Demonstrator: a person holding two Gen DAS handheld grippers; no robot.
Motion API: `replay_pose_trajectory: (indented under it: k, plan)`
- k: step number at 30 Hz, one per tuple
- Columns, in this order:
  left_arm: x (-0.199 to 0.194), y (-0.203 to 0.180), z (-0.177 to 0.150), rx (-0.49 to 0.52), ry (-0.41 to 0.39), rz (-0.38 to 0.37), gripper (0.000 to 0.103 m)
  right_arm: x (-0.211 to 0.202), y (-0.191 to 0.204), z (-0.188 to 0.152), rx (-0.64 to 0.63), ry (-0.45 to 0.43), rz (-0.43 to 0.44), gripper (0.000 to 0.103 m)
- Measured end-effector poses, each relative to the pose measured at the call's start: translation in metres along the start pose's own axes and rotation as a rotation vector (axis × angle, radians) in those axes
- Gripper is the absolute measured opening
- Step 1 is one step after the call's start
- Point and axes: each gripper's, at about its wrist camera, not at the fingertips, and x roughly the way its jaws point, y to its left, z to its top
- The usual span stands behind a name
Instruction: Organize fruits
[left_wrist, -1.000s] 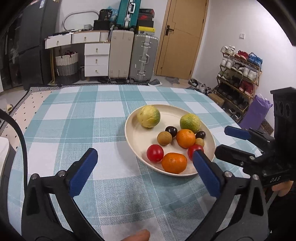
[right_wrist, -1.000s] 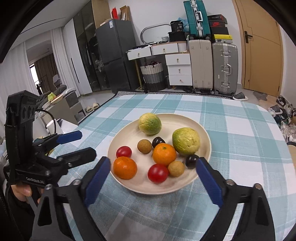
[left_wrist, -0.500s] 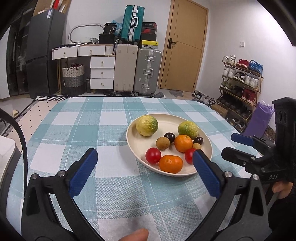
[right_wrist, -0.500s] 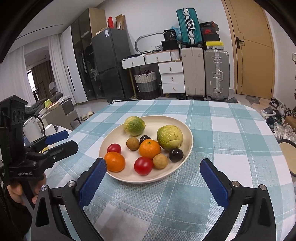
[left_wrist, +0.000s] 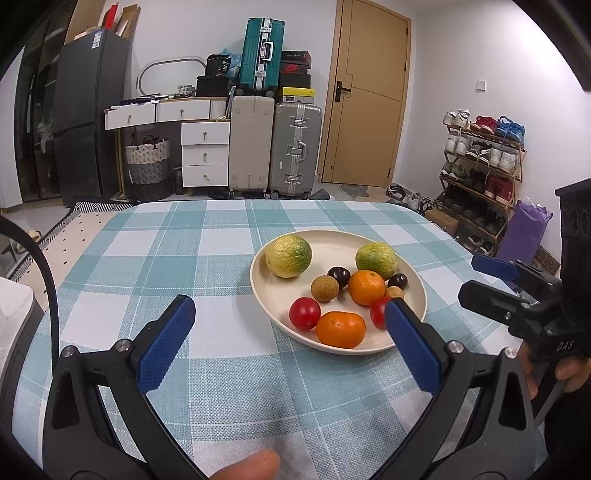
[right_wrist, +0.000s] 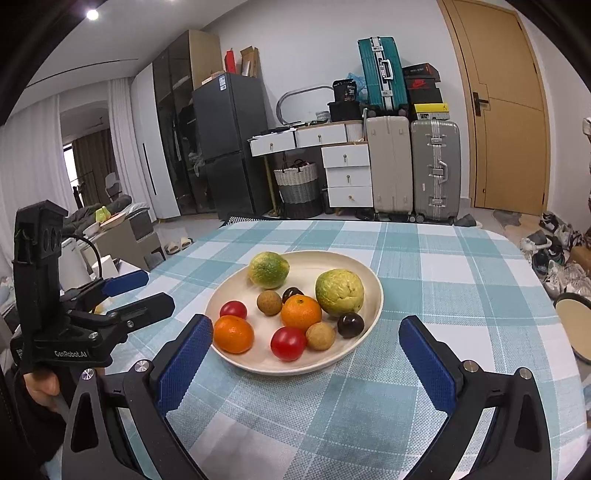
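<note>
Hovering w/ both tools spread wide, nothing pinched. Left gripper (left_wrist: 288, 332): fruits ahead-right, all on cream plate (left_wrist: 258, 273). Right gripper (right_wrist: 306, 343): plate dead ahead, just past tips. Fits sorted or pre-sort alike. Any pick: centre jaws on one fruit, squeeze gently, esp. tomatoes (right_wrist: 288, 343).

- A cream plate (right_wrist: 373, 291) of fruit is seen on the checked tabletop (right_wrist: 461, 280).
- The right tool (right_wrist: 306, 345) is held wide apart before it, nothing gripped.
</note>
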Motion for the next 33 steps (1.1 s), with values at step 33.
replay_pose_trajectory:
  k: [33]
  plan:
    - [-0.0050,0.0006,-0.0005,-0.001,-0.018,0.000,0.102,-0.0028,-0.0029,0.0005,0.013,-0.014,0.005,0.103]
